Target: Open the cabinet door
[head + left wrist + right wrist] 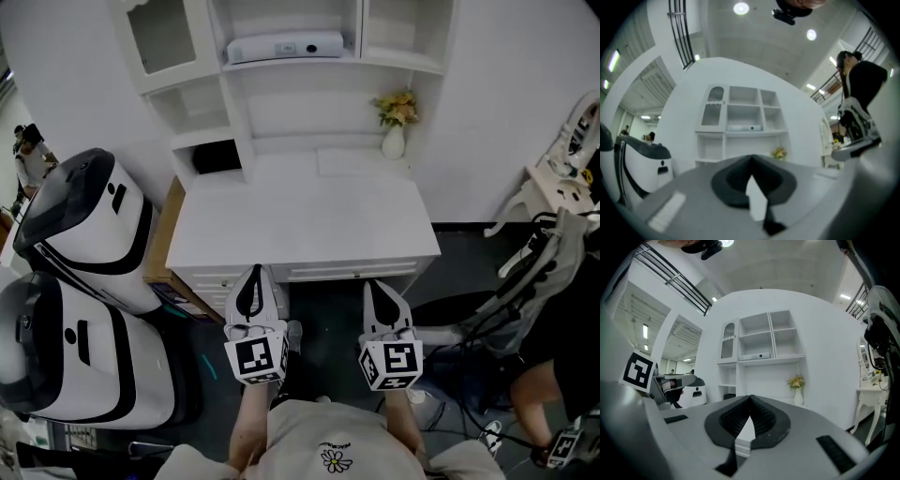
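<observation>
The white desk carries a shelf hutch, and its small glass-paned cabinet door at the upper left is closed. The same arched door shows in the left gripper view and in the right gripper view. My left gripper hovers just before the desk's front edge, shut and empty. My right gripper is level beside it, its jaws also together with nothing between them. Both point toward the desk, well short of the door.
A white device lies on the middle shelf. A vase of flowers stands at the desk's back right. Two white-and-black machines crowd the left side. A person and cables are at the right; drawers face me.
</observation>
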`<state>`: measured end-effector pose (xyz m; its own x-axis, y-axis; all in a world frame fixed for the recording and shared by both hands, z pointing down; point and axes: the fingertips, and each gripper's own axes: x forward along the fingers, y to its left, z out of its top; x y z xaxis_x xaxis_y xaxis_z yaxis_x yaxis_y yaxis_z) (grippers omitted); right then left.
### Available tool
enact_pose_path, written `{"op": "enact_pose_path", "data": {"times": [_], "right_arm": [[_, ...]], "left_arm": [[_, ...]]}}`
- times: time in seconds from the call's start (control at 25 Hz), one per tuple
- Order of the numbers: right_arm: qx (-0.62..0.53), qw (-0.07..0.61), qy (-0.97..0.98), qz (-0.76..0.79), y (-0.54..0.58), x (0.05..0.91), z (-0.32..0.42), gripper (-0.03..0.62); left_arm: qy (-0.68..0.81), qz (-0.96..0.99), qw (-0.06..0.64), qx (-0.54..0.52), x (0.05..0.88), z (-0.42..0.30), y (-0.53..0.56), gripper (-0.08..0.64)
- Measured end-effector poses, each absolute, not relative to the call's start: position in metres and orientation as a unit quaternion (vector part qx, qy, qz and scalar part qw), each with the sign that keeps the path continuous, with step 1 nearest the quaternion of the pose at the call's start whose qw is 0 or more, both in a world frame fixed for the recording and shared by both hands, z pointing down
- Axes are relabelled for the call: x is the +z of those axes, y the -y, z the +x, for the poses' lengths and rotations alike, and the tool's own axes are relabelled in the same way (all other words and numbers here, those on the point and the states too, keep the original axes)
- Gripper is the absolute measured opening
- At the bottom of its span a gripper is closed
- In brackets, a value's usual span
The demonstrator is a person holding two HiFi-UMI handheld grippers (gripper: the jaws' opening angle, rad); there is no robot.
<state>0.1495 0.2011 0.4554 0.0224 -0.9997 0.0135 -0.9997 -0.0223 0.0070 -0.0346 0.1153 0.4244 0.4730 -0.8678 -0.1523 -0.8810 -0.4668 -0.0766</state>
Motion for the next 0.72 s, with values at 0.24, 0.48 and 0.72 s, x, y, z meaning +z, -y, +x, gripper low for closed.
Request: {"op": "enact_pose_path", "data": {"times": [0.24,0.48,0.72], "right_arm": [[0.010,0.022,0.706,0.708,-0.157,0.464,0.157,0.000],[0.021,0.024,0.696,0.718,-0.103,0.462,0.170,0.000],[0.023,0.038,0.699,0.713,-0.024,0.452,0.173,0.000]], "left_arm": [[-0.502,-0.860,0.074,0.045,0.421,-0.015,-0.068,0.006],[-0.478,-0.875,0.069,0.041,0.416,0.006,-0.007,0.006],[-0.477,-0.875,0.061,0.054,0.404,0.007,0.073,0.006]]}}
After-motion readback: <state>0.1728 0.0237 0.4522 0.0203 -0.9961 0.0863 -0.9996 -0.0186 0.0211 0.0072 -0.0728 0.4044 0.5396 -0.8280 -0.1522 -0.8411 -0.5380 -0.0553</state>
